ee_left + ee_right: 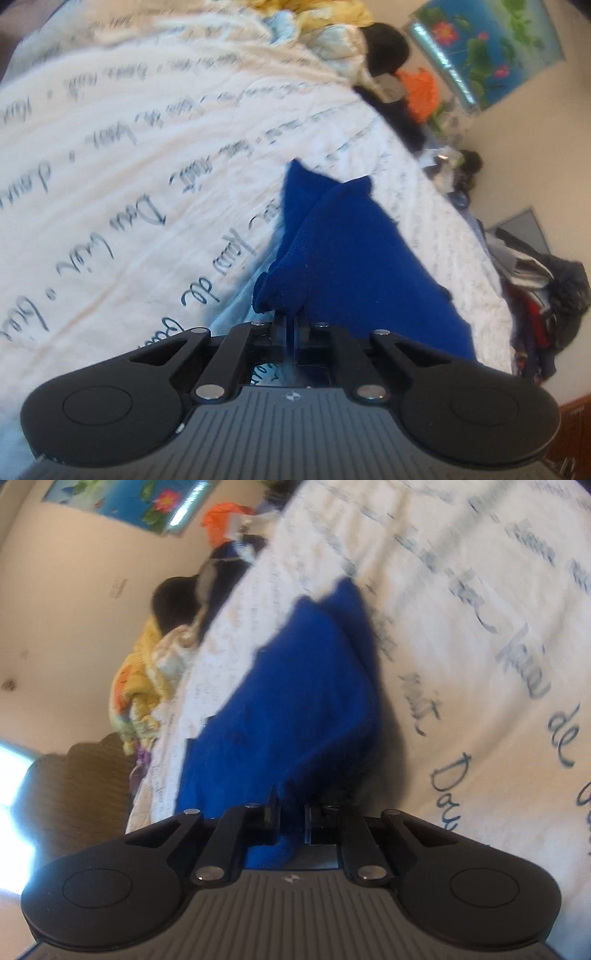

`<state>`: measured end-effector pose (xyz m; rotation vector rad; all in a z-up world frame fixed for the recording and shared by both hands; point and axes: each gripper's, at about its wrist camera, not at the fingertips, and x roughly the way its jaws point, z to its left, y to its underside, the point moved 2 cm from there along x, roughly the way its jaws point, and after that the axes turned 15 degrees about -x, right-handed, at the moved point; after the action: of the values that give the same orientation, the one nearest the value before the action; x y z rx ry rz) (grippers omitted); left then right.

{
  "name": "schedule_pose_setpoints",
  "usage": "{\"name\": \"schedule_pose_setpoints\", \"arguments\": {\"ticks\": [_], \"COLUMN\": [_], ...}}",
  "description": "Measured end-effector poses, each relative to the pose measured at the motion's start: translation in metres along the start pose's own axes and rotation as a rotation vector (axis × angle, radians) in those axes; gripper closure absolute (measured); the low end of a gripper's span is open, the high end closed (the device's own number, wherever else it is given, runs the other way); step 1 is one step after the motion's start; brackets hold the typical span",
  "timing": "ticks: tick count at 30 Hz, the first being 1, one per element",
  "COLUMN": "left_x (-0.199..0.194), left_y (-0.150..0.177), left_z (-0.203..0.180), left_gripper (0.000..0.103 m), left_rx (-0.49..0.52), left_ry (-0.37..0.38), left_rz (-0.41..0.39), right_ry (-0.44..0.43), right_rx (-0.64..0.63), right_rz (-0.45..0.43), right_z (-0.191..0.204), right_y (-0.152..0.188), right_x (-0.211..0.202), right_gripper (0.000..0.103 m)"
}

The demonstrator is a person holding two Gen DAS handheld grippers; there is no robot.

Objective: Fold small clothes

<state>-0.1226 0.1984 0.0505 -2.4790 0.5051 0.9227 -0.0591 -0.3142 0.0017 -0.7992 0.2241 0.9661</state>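
A small blue garment (351,251) hangs lifted over the white bedsheet with script lettering (129,155). My left gripper (290,317) is shut on one bunched edge of it, the cloth covering the fingertips. In the right wrist view the same blue garment (295,701) stretches away from my right gripper (290,812), which is shut on another edge of it. The garment's far end droops toward the sheet (480,627). Both views are tilted and blurred.
A pile of clothes, yellow, black and orange (369,40), lies at the sheet's far edge, also in the right wrist view (147,672). More dark clothes (546,288) sit beside the bed. A flower poster (491,48) hangs on the wall. A brown headboard (81,790) stands at left.
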Motion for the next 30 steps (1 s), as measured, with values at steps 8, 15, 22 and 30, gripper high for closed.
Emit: {"name": "schedule_pose_setpoints", "arguments": {"ticks": [8,15,22,30], "left_x": [0.012,-0.037,0.100,0.177], "left_y": [0.011,0.005,0.019,-0.022], "left_z": [0.009,-0.048,-0.140,-0.103], "left_gripper": [0.085,0.019,0.025,0.000], "left_rx": [0.123,0.360,0.705,0.687], "left_ry": [-0.093,-0.021,-0.036,-0.150], "left_rz": [0.011,-0.345,-0.278,-0.175], "right_ry": [0.114,0.347,0.280,0.476], "right_rx": [-0.050,-0.296,-0.506,-0.759], "right_rz": [0.058,-0.137,-0.102,-0.054], "right_z": [-0.017,0.022,0.065,0.047], "right_y": [0.022,-0.026,-0.083,-0.061], "right_x": [-0.003,-0.038,0.077,0.144], "right_gripper": [0.089,0.014,0.015,0.015]}}
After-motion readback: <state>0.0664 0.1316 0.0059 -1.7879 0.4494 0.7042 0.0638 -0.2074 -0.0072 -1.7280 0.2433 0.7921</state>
